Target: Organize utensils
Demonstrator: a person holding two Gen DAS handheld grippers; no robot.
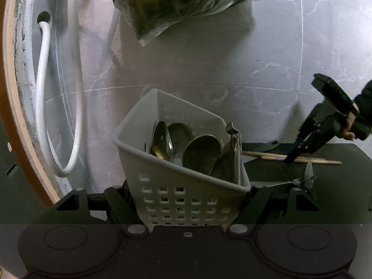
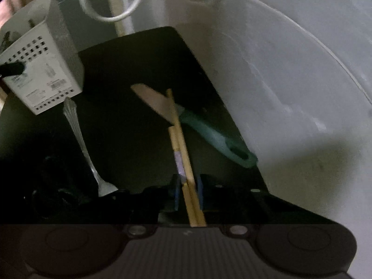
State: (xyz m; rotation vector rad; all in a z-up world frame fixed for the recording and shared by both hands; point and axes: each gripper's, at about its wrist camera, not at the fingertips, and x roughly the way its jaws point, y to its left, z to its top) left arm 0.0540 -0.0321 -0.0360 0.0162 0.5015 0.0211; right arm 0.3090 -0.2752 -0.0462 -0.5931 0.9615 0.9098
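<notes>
Wooden chopsticks (image 2: 179,137) lie on the dark mat (image 2: 130,69), right of the white basket (image 1: 179,200), their far ends crossing the teal-handled knife (image 2: 209,130). Our right gripper (image 2: 188,193) has its blue pads around them, jaws narrowed to a snug pinch. Our left gripper (image 1: 186,209) clamps the basket, already holding spoons (image 1: 200,153). We judge this the pickup step; next, we lift clear of the knife and fork (image 2: 79,139), then swing basketward.

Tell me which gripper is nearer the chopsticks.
Right. The right gripper has the chopsticks between its fingers; the left gripper is shut on the white basket, beside the mat.
</notes>
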